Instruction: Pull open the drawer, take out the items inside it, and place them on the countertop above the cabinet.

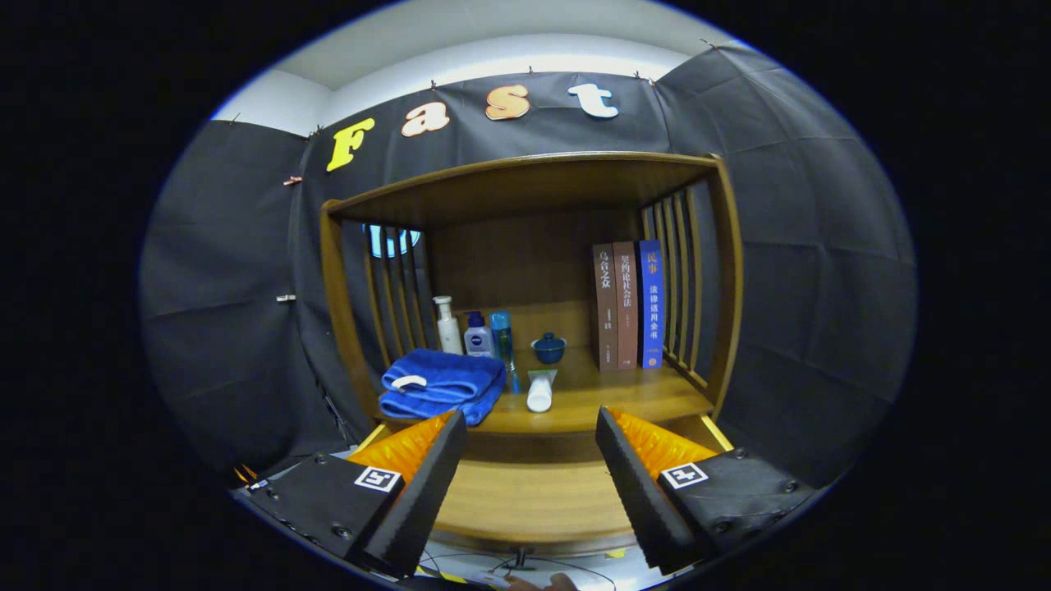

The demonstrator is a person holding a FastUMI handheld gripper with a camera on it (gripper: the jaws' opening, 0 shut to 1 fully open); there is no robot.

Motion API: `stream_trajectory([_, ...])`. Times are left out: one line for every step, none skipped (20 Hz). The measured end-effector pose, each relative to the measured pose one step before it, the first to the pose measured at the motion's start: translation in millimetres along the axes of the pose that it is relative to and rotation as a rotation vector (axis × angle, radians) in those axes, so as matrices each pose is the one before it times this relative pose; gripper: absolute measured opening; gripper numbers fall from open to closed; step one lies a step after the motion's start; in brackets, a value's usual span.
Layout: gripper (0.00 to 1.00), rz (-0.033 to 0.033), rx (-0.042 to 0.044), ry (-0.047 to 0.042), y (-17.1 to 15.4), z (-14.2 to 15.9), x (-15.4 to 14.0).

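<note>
Gripper (532,484) spread wide, holding nothing, above pulled-out wooden drawer (534,501). Folded blue towel (441,384) and white tube (539,391) lie on wooden cabinet surface (624,398) beyond fingers.

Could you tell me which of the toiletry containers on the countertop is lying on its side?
The white tube, lying beside the folded blue towel; the white pump bottle and two blue bottles behind stand upright. The gripper fingers are open.

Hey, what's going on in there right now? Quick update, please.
Tool open, holding nothing. Drawer pulled out between the fingers, looks empty. Towel and tube on countertop. Nothing in the way.
</note>
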State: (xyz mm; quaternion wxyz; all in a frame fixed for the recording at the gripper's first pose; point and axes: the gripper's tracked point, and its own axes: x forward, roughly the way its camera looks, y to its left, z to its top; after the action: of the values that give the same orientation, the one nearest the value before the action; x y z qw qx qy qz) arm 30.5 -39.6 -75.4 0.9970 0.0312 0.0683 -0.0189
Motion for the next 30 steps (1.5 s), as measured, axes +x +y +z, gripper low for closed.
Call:
stream_trajectory([0.99,0.00219,0.01115,-0.00173,1.30,-14.39,-10.77])
stream_trajectory([0.99,-0.00224,0.00889,0.00970,-0.54,-16.66,-8.35])
stream_trajectory([0.99,-0.00246,0.01093,0.01534,-0.70,-17.95,-7.02])
stream_trajectory([0.99,-0.00487,0.01338,0.01270,-0.58,-16.65,-3.76])
stream_trajectory([1.00,-0.00777,0.00747,0.01106,-2.08,-15.80,-0.52])
stream_trajectory([0.99,-0.00595,0.00616,0.01362,-2.36,-15.02,1.05])
stream_trajectory([0.99,-0.00366,0.00421,0.01902,-1.90,-16.02,3.11])
stream_trajectory([0.99,-0.00656,0.00349,0.01490,-2.30,-12.60,3.37])
stream_trajectory([1.00,-0.00901,-0.00172,0.01334,-2.56,-10.50,4.28])
stream_trajectory([1.00,-0.01035,-0.00344,0.01354,-2.46,-9.58,3.24])
stream_trajectory([1.00,-0.01004,-0.00443,0.01019,-1.42,-8.11,3.00])
stream_trajectory([1.00,-0.00623,-0.00270,0.00581,-0.74,-6.05,2.89])
stream_trajectory([1.00,-0.00370,-0.00511,0.00337,1.26,-5.20,3.31])
stream_trajectory([1.00,-0.00257,-0.00929,0.00655,1.12,-5.67,3.37])
stream_trajectory([1.00,-0.00344,-0.00991,0.00942,1.14,-5.74,4.13])
stream_trajectory([1.00,-0.00293,-0.00735,0.00826,1.59,-3.40,3.27])
stream_trajectory([1.00,-0.00719,-0.00462,0.00685,-0.13,-3.04,2.84])
stream_trajectory([1.00,-0.01133,0.00182,0.00118,-1.70,-2.19,0.32])
stream_trajectory([1.00,-0.00154,0.01006,-0.00904,1.41,0.43,0.23])
stream_trajectory([1.00,-0.00130,0.00931,-0.00520,1.87,-0.49,0.37])
stream_trajectory([1.00,-0.00545,-0.00114,-0.00712,1.28,-0.34,1.53])
stream_trajectory([1.00,-0.00582,-0.00726,-0.00625,1.00,0.04,0.95])
stream_trajectory([1.00,-0.00318,-0.00360,-0.00544,0.68,0.73,1.92])
stream_trajectory([0.99,0.00022,0.00477,-0.00348,-2.29,5.46,4.49])
stream_trajectory([1.00,0.00116,0.00815,-0.00102,0.92,5.85,7.48])
stream_trajectory([0.99,0.00045,0.00222,0.00025,0.63,2.68,9.70])
stream_trajectory([0.99,0.00116,0.00044,0.00014,0.30,3.51,10.02])
stream_trajectory([0.99,0.00184,0.00152,-0.00608,0.52,5.10,10.45])
stream_trajectory([1.00,0.00100,0.00321,-0.01229,0.27,6.57,10.38])
stream_trajectory([1.00,-0.00055,-0.00257,-0.00231,0.46,2.33,9.34])
